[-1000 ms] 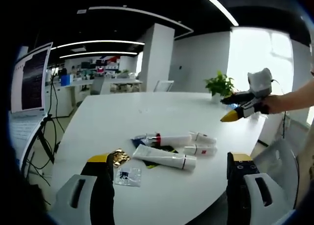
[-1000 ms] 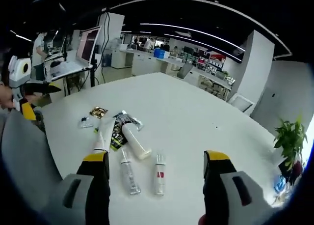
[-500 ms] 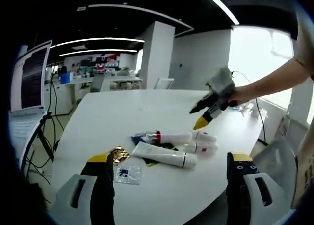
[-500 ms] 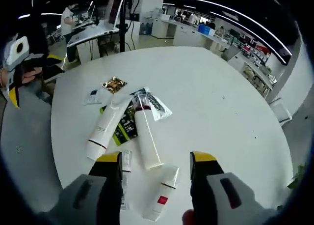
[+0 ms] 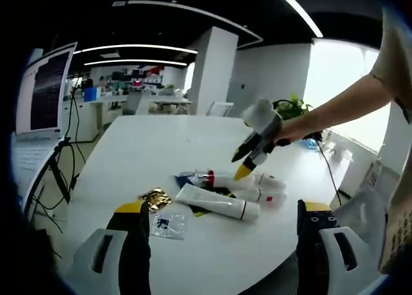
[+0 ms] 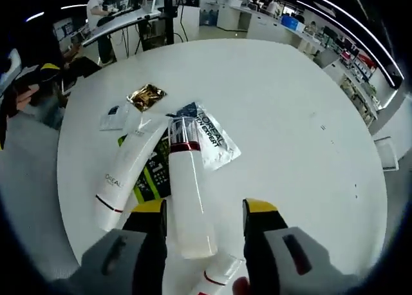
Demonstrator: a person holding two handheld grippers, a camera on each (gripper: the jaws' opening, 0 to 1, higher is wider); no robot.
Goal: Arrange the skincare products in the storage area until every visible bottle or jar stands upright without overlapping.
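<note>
Each tool [image 6: 205,212] has grey slotted bodies, black jaws and yellow tips; the person's sleeve [image 5: 398,53] looks beige.

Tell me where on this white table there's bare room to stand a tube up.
The far half of the table, past the sachet, is bare out to its rim. It is crowded where the tubes lie over the sachets, beside the gold packet, with the right claw right over them.

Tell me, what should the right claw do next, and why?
Probably lower and close on the tall white tube. The right gripper is open, its jaws either side of the tube, which lies flat on the table and must stand upright.
</note>
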